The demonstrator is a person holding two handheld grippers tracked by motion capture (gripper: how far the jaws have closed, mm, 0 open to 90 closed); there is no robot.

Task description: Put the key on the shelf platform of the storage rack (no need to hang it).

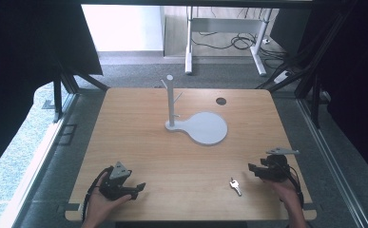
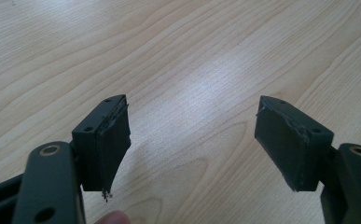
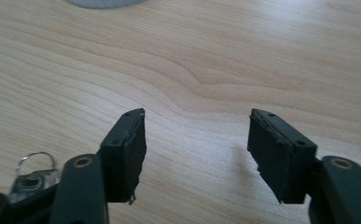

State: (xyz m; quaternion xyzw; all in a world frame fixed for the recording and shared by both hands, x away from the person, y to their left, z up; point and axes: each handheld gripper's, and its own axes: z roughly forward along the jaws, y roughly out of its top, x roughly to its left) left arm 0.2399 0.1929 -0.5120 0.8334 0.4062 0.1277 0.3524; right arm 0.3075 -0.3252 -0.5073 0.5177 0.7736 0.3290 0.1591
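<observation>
Pale wood grain runs across the tabletop [image 1: 139,142], a smooth rounded-corner board set over grey carpet, with black curtains at both sides. Near its far middle I see a grey stand [image 1: 171,102] — a slim upright post with short pegs, rising from a flat base that widens into a round disc. A small dark round hole [image 1: 221,101] sits in the board beyond it.

On my side, the left hand-held gripper [image 1: 136,188] rests near the front left edge, matte black, blocky, its 2 flat pads spread wide over bare wood with nothing between them. The right hand-held gripper [image 1: 252,169] lies near the front right edge, its jaws likewise apart and empty.

A small silver key [image 1: 235,186] on a thin wire ring lies flat on the wood, just beside the right hand-held gripper, towards the tabletop's middle and front — outside the jaws, not touching the pads. It is well apart from the left hand-held gripper.
</observation>
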